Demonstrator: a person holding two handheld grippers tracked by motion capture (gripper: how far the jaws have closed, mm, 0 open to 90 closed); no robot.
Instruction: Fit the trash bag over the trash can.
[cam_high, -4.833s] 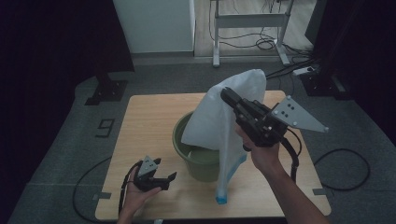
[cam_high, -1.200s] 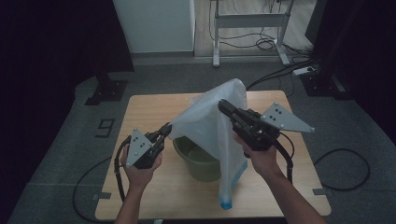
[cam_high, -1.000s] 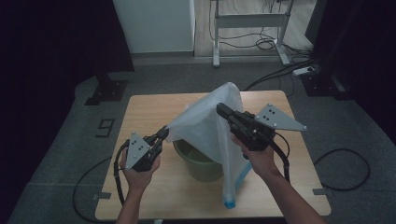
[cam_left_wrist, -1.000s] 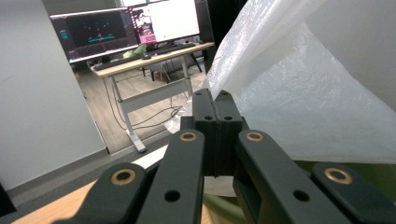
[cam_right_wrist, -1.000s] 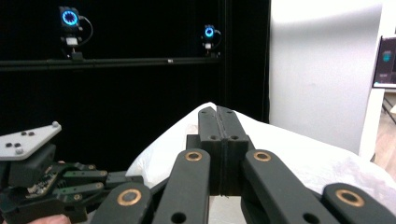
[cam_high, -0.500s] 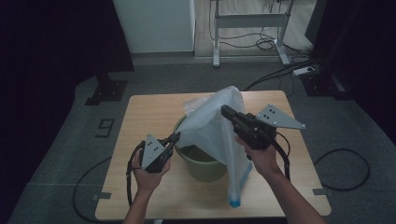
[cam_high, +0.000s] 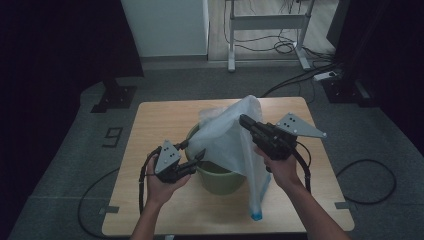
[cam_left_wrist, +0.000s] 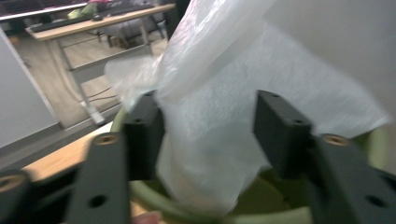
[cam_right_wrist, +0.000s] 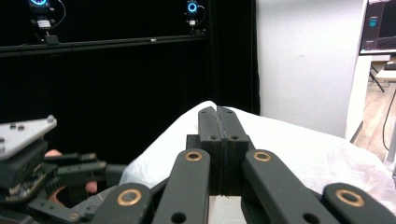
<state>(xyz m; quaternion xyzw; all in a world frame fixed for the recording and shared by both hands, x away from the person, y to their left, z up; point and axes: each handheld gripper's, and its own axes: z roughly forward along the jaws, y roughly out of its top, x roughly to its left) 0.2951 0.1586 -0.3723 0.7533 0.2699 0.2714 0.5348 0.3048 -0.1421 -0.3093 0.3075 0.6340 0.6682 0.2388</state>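
The left gripper (cam_high: 194, 159) had just spread its jaws around the plastic bag (cam_high: 225, 142) draped over the green bin (cam_high: 220, 181), not pinching; the right gripper (cam_high: 246, 121) stayed clenched on the top. Unpinned, that edge risked slipping off the rim.

The high view is dim overall, with deep black at both sides; the pale wooden table (cam_high: 165, 120) and the translucent white plastic bag (cam_high: 227, 137) catch what soft light there is, without hard shadows. The left gripper view is brighter but smeared by blur, the bag's film and the olive-green round bin (cam_left_wrist: 280, 212) rim soft. The right gripper view is sharper, with two glowing blue ring lights (cam_right_wrist: 192, 7) against black curtain.
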